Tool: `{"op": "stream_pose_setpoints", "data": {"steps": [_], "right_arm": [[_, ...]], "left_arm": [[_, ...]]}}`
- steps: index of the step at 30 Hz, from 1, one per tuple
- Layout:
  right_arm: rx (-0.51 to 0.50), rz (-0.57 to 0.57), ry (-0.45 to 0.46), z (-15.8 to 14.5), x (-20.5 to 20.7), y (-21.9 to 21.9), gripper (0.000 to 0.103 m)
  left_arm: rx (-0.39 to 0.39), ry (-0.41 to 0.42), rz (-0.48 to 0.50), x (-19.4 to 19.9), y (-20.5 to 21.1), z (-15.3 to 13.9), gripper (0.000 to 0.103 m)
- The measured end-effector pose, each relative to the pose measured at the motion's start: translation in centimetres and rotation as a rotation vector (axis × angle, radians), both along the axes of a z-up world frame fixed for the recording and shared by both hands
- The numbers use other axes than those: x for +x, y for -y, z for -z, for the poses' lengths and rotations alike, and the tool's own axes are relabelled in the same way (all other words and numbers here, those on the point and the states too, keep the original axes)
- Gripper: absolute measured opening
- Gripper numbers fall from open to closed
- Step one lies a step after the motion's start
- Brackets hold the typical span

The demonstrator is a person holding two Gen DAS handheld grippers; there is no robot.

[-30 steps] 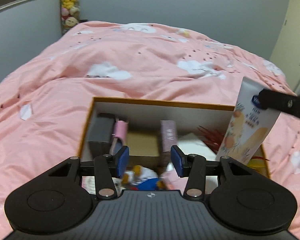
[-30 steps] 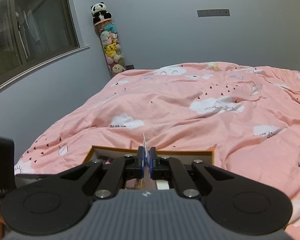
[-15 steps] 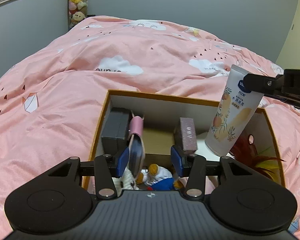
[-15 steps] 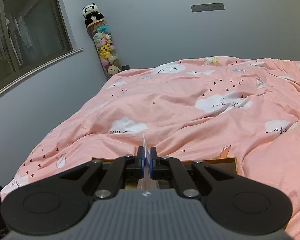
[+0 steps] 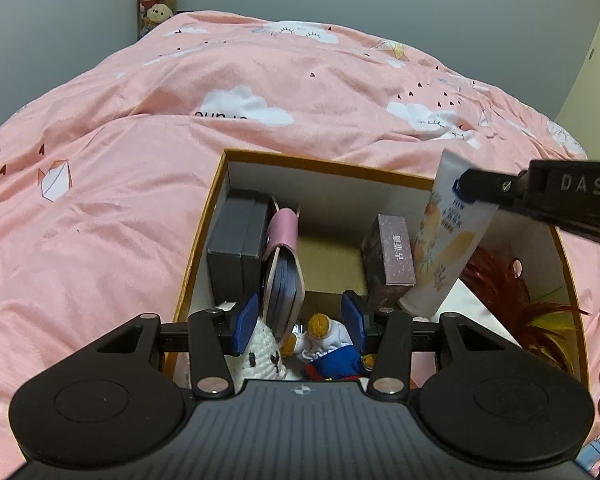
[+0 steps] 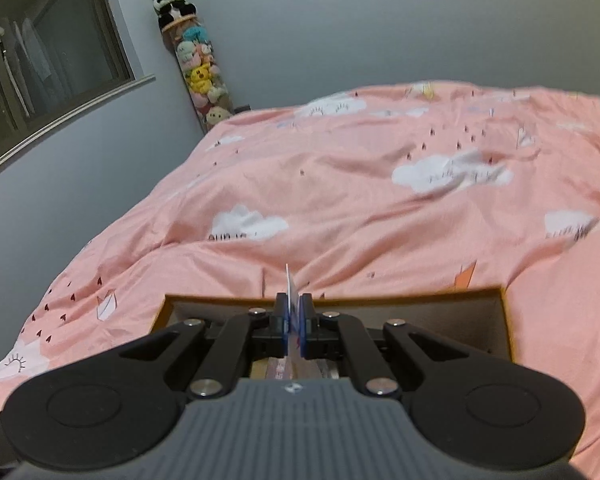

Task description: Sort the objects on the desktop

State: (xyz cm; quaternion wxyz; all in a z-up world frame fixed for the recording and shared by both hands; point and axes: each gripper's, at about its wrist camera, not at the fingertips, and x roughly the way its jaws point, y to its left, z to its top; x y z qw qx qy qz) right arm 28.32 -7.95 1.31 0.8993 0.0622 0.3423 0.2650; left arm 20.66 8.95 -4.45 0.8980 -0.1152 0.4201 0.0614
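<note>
Pink cloud-print duvet (image 5: 180, 200) fills most of the left wrist view, with an orange-rimmed cardboard box (image 5: 204, 236) sitting on it. The left gripper (image 5: 300, 320) hangs over the near end of the box, jaws about halfway apart with nothing pinched; between the blue pads you just see a white knitted toy (image 5: 260, 354) and a little doll in blue (image 5: 332, 356) down in the box. Along the left wall stands a dark grey case (image 5: 236, 248), a pink wallet (image 5: 284, 264) leaning on it, and a mauve carton (image 5: 392, 256) right of centre. From the right, the right gripper (image 5: 466, 188) pinches the flat top of a white tube (image 5: 444, 240), whose cap end dips into the box next to the carton, with some red feathery stuff (image 5: 500, 284) further right.

Right wrist view: jaws squeezed nearly together on the tube's thin crimped edge (image 6: 293, 300), box rim (image 6: 380, 300) just beyond, duvet behind, and a column of plush toys (image 6: 200, 76) in the far corner.
</note>
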Motion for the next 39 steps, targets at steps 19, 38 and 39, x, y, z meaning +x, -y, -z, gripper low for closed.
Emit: {"op": "stream_pose_setpoints", "data": {"steps": [19, 38, 39], "right_arm": [[-0.067, -0.007, -0.001, -0.1, -1.2, 1.6, 0.003], [-0.367, -0.007, 0.316, -0.6, -0.5, 2.8, 0.003], [-0.385, -0.02, 0.336, -0.5, -0.8, 2.7, 0.003]], "left_arm": [[-0.004, -0.012, 0.048, -0.8, 1.1, 0.1, 0.054], [0.002, -0.011, 0.039, -1.6, 1.2, -0.2, 0.054], [0.002, -0.011, 0.039, -1.6, 1.2, -0.2, 0.054]]}}
